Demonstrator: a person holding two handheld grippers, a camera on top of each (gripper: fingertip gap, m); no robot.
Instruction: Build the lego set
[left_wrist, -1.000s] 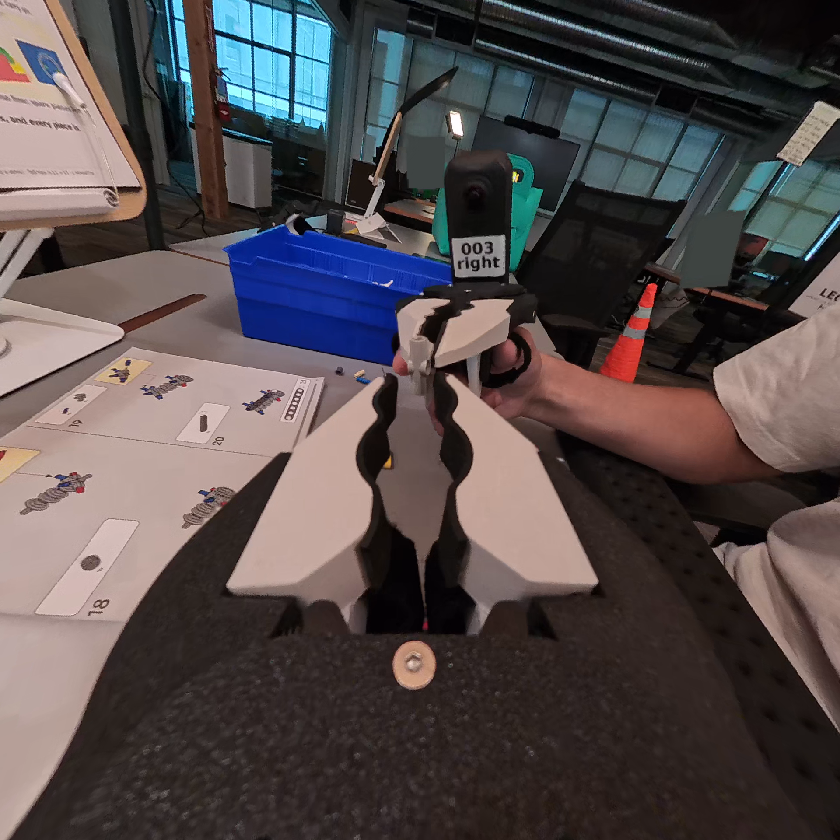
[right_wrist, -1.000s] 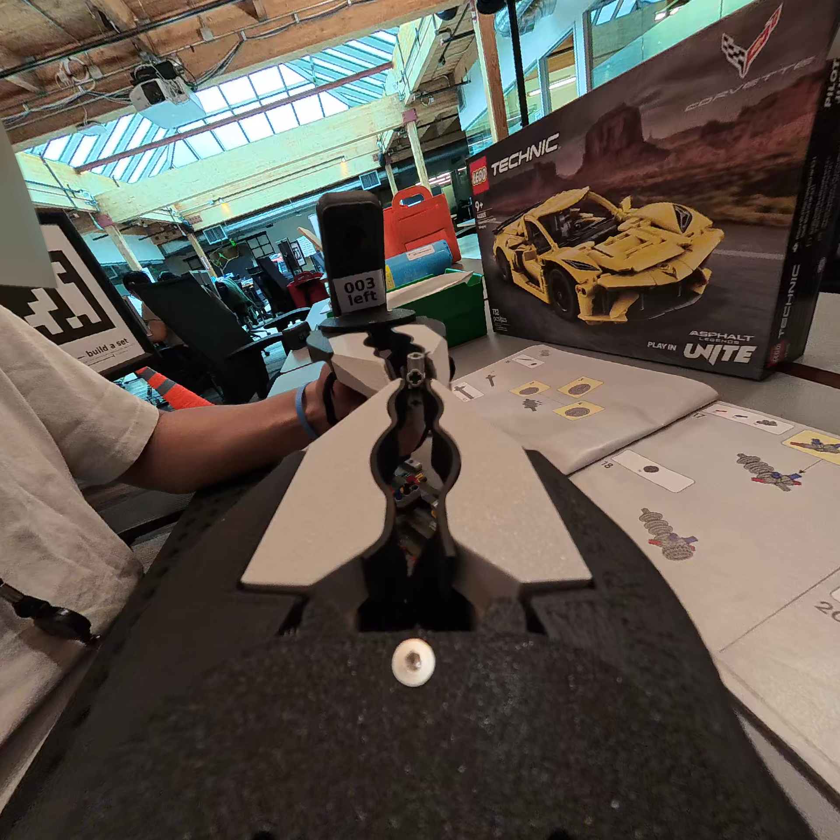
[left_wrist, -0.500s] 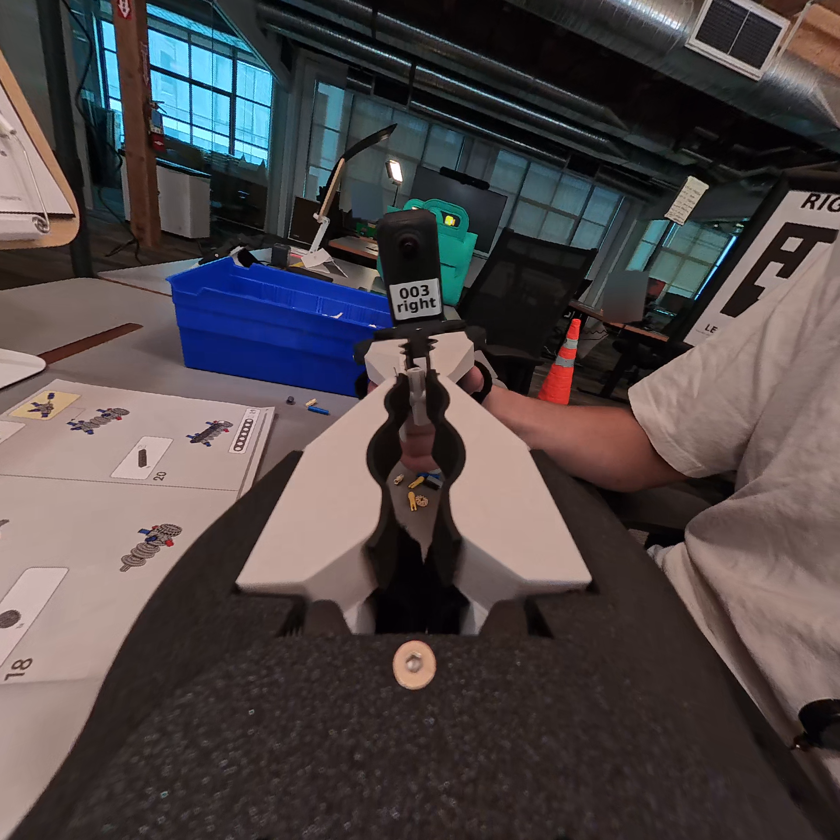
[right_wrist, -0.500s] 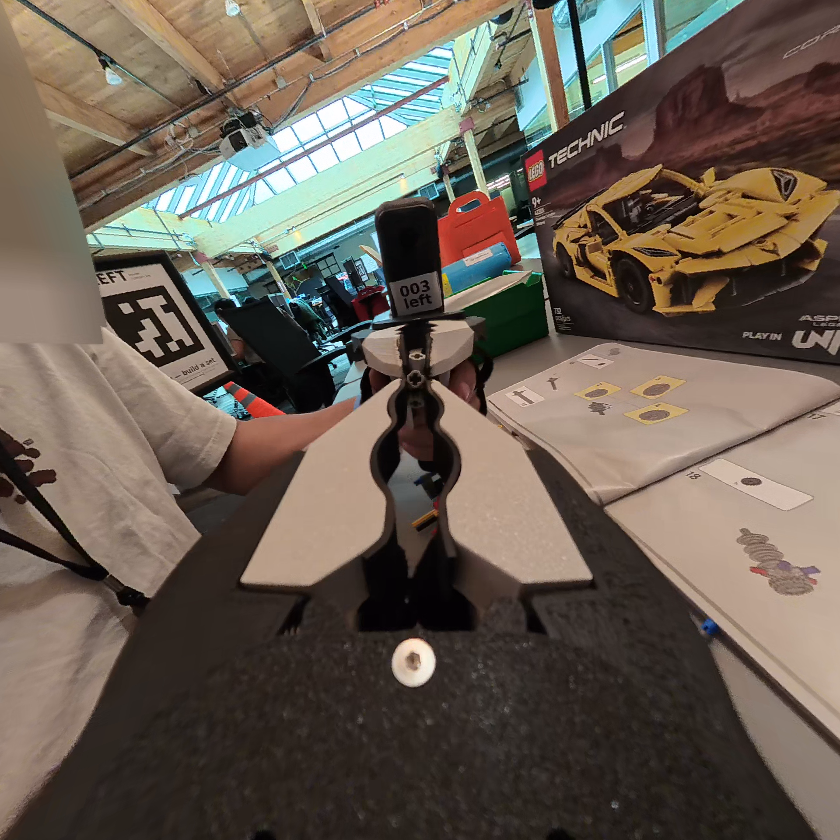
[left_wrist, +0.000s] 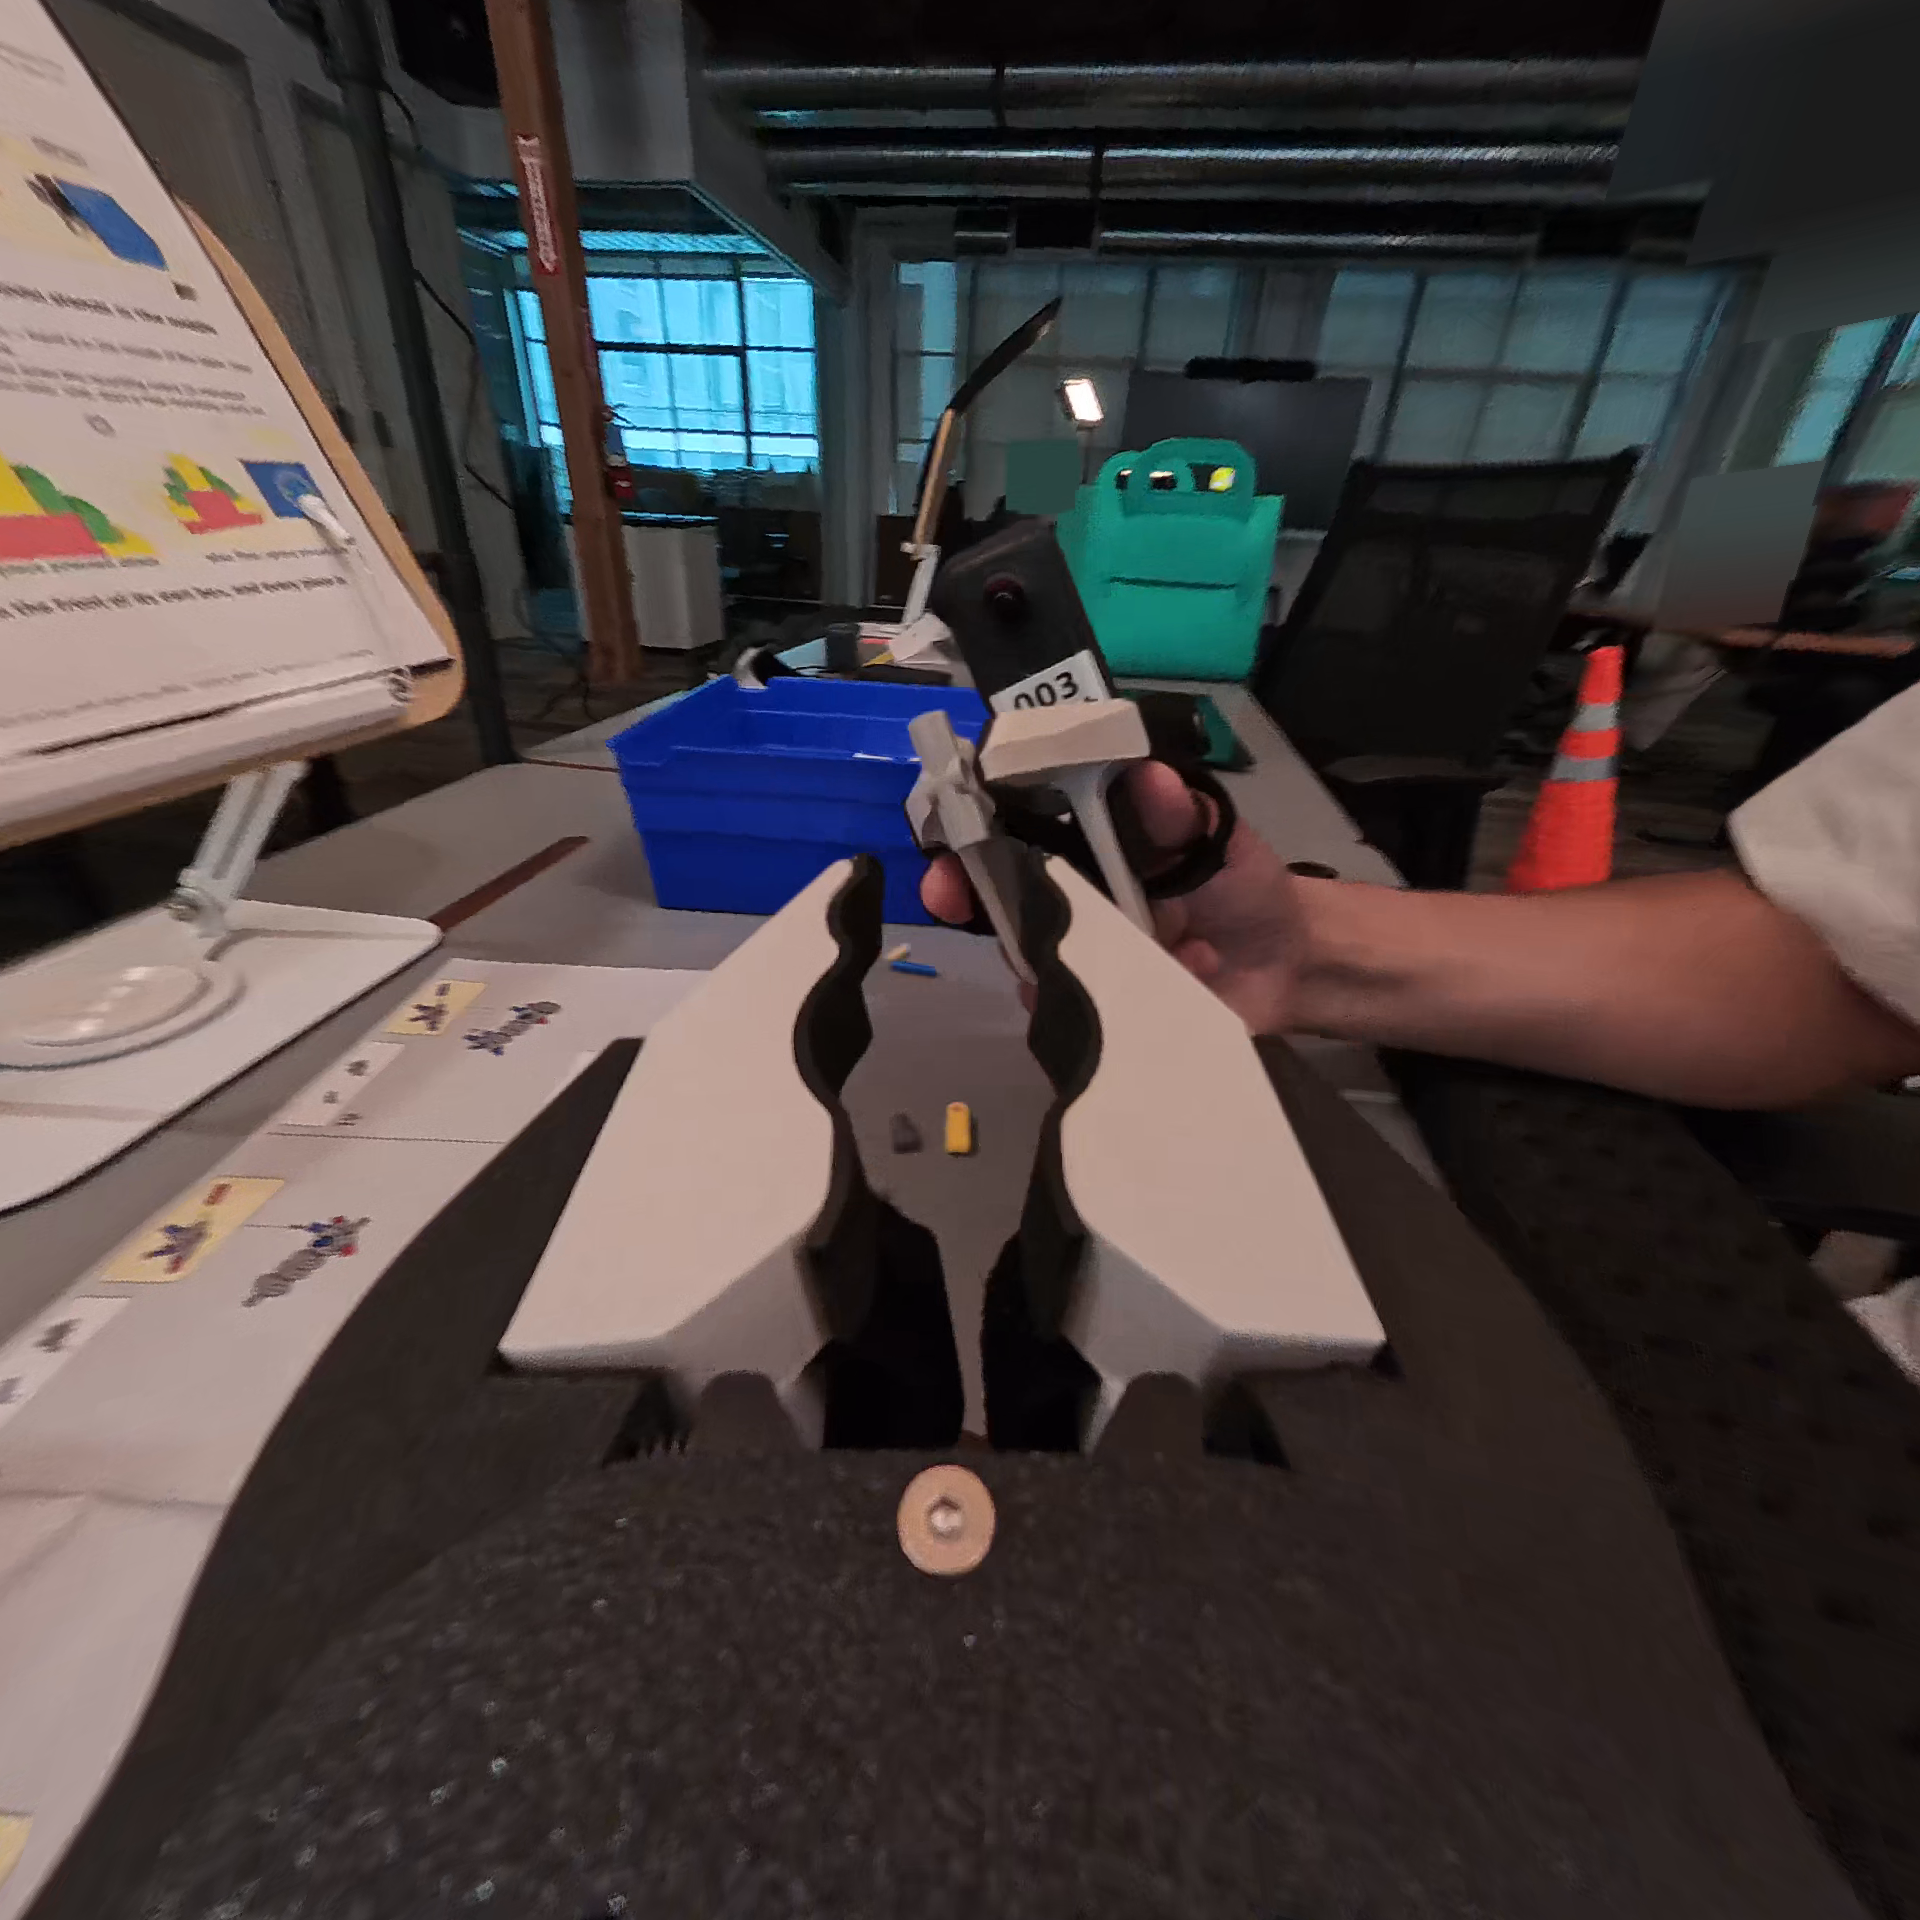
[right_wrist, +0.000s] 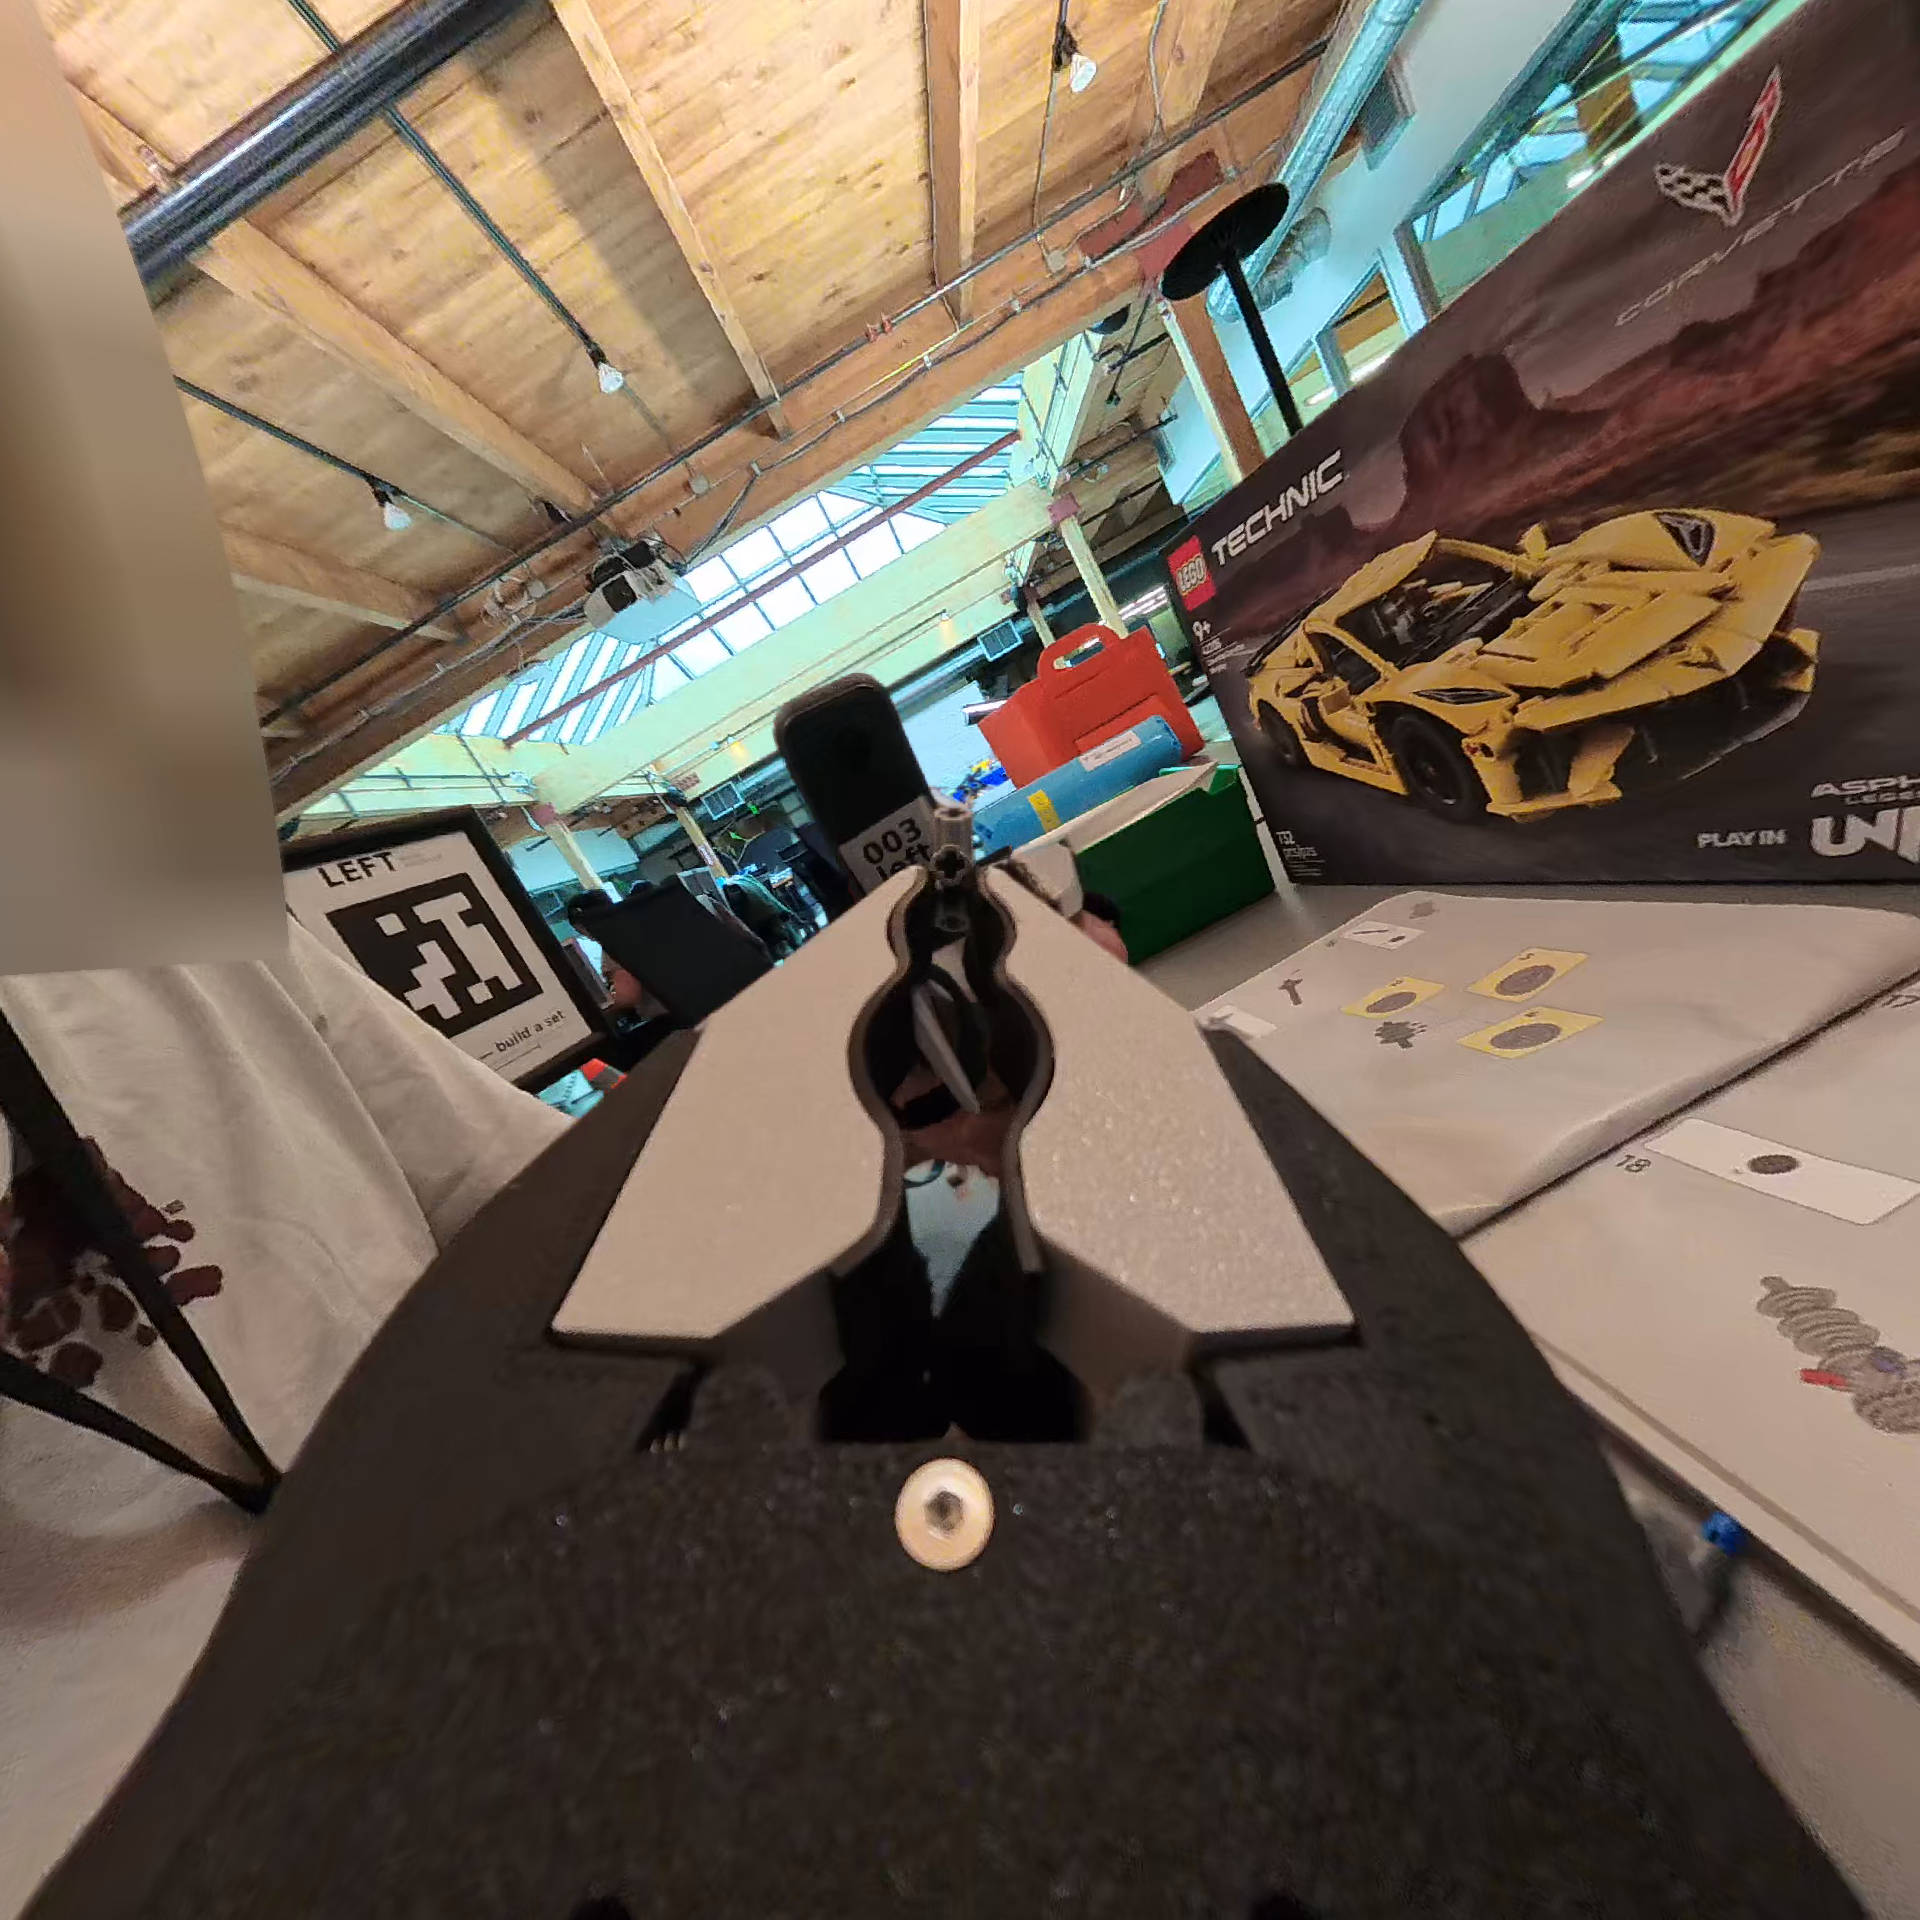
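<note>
The lego axle (right_wrist: 948, 854), a light grey cross-section rod, sits pinched at the very tip of the right tool (right_wrist: 950, 883), whose two fingers are closed on it; seen from the left wrist view the same axle (left_wrist: 954, 800) juts up and leftward out of that tool, held above the counter (left_wrist: 623, 935) just in front of the blue bin (left_wrist: 769, 800). Half a second ago the left tool (left_wrist: 951, 914) had its fingers nearly together and lined up on the axle's end; now they stand wide apart and empty, and the axle lies off to the right of their gap, tilted. My reading is that the left tool has let go or backed off, so the axle's next part is still to be fetched. Two loose pieces, a dark one (left_wrist: 906, 1132) and a yellow one (left_wrist: 957, 1127), lie on the counter between the left fingers, near the open instruction booklet (left_wrist: 312, 1195). The set's box (right_wrist: 1558, 623) stands behind.
</note>
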